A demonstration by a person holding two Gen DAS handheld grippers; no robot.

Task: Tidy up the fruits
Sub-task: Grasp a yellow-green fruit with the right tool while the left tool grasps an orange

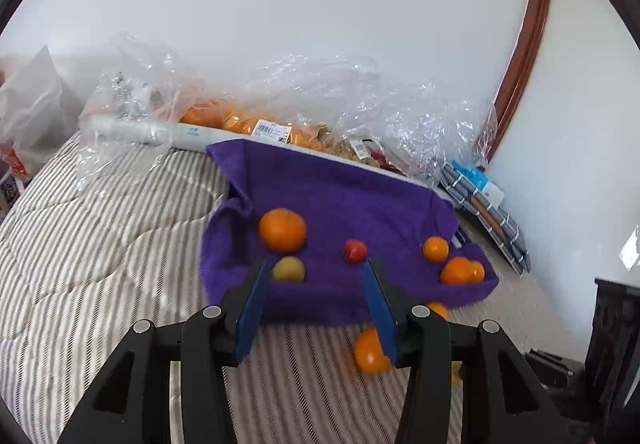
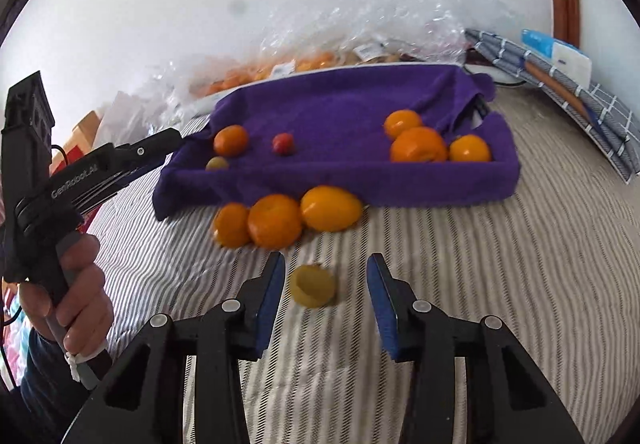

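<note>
Right gripper (image 2: 326, 274) is hovering with jaws apart, unclamped, around a small round yellow fruit (image 2: 312, 285) lying near the purple towel-lined tray (image 2: 440, 184). Left gripper (image 1: 316, 276) is gaping empty over that tray's near edge.

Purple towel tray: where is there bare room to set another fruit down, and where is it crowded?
On the purple towel tray, the middle is bare, between the small red fruit and the orange cluster in the right corner. The back half is also free. The striped bedding before the front edge is crowded by three loose oranges.
</note>
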